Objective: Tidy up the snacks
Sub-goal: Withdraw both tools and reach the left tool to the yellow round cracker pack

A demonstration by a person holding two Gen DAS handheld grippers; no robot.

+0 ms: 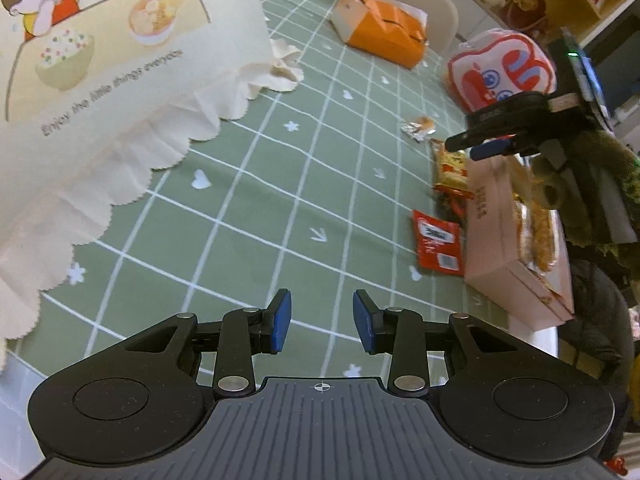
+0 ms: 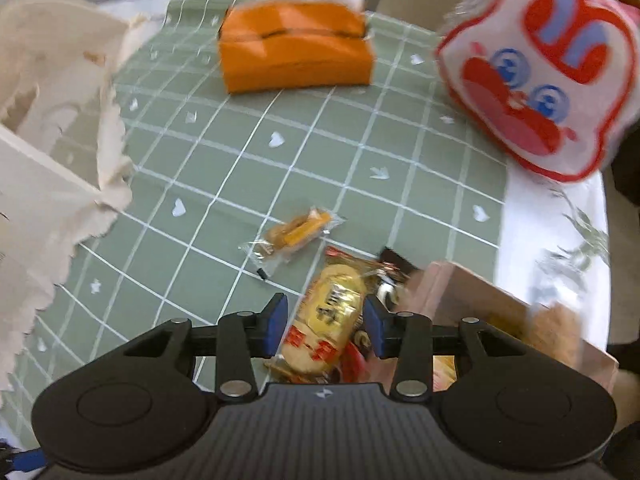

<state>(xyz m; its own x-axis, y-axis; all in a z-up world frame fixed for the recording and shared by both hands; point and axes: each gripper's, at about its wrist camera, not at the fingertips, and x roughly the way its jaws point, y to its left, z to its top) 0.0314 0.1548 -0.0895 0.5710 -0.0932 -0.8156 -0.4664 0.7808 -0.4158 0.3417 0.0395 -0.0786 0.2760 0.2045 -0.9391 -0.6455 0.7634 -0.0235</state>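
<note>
The left gripper [image 1: 322,322] hangs over bare green grid-patterned tabletop [image 1: 248,200], its blue-padded fingers [image 1: 280,322] parted with nothing between them. To their left and ahead, a cream fabric bag with scalloped edge and cartoon print [image 1: 100,92] fills that side. Off to the right of these fingers lies a flat red snack packet [image 1: 438,246], touching the side of a pale pink cardboard box [image 1: 516,256] that holds some snacks.

The right gripper [image 2: 326,324] points steeply down with its fingers [image 2: 276,322] apart; a yellow-and-red wrapped rice cracker packet [image 2: 332,320] lies on the tabletop below, in the gap between them. Whether the pads touch it cannot be told, as this view is blurred. Just right of these fingers stands the pink box [image 2: 472,300], its near wall close to the right finger. Ahead and slightly left, apart from the cracker, lies a small clear-wrapped orange snack [image 2: 296,232]. Farther ahead sits an orange tissue box [image 2: 296,48], and up at the right a white pouch with a red and blue cartoon face [image 2: 540,76]. The cream bag [image 2: 52,128] crowds the left edge.
</note>
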